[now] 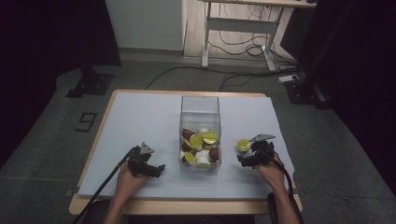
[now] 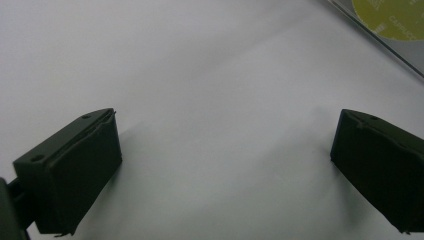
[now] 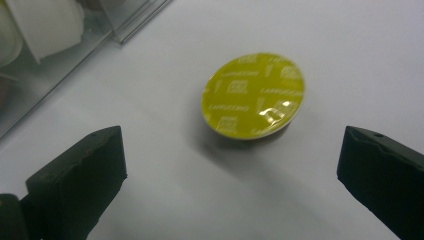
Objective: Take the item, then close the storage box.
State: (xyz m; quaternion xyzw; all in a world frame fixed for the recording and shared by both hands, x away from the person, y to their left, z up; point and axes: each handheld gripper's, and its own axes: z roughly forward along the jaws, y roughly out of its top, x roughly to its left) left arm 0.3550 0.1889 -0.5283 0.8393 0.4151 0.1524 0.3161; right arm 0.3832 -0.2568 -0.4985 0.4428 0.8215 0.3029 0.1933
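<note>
I see a wooden table (image 1: 93, 154) covered with a pale grey sheet (image 1: 140, 121), standing on a dark grey floor (image 1: 42, 154); cables (image 1: 243, 46) trail across the floor toward a white-legged desk (image 1: 243, 23) at the back of the dim room. In the middle of the sheet stands a clear plastic box (image 1: 200, 105), its lower part holding coffee capsules (image 1: 201, 144) with yellow-green, brown and white faces. Just right of the box, one lone capsule (image 1: 243, 144) with a yellow-green foil lid printed "cappuccino" sits on the sheet, foil up. My right gripper (image 1: 246, 161) rests low beside it, hand behind, jaws spread wide with the capsule lying ahead between them, untouched. My left gripper (image 1: 156, 169) lies on the sheet left of the box, pointing toward it, jaws also wide apart over bare sheet, with a corner of the box at the upper right of its own view.
</note>
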